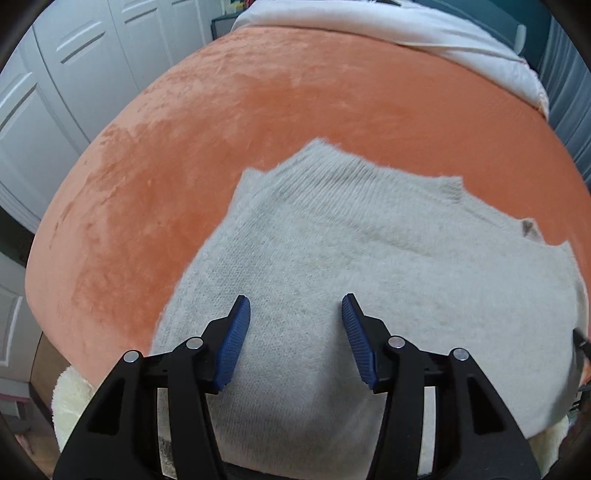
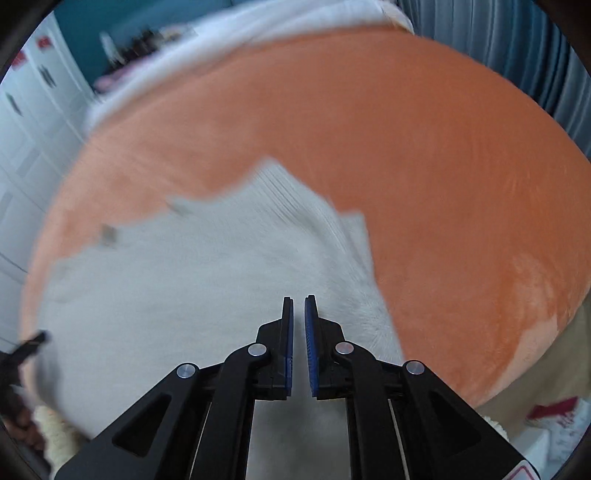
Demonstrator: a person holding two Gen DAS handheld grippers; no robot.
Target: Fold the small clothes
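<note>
A light grey fuzzy knit sweater (image 1: pixel 369 258) lies flat on an orange plush blanket (image 1: pixel 221 129). Its ribbed edge and a small label point toward the far side. My left gripper (image 1: pixel 295 297) hovers over the sweater's near left part, its blue pads wide apart with nothing between them. In the blurred right wrist view the same sweater (image 2: pixel 184 295) fills the lower left. My right gripper (image 2: pixel 299 297) sits over the sweater near its right edge. Its pads are closed to a thin slit with no cloth visible in it.
The orange blanket (image 2: pixel 443 184) spreads beyond the sweater on all far sides. White bedding (image 1: pixel 406 29) lies at the far end. White closet doors (image 1: pixel 55 92) stand on the left, a grey curtain (image 1: pixel 569 92) on the right. A cream fluffy fabric (image 1: pixel 70 398) hangs at the near edge.
</note>
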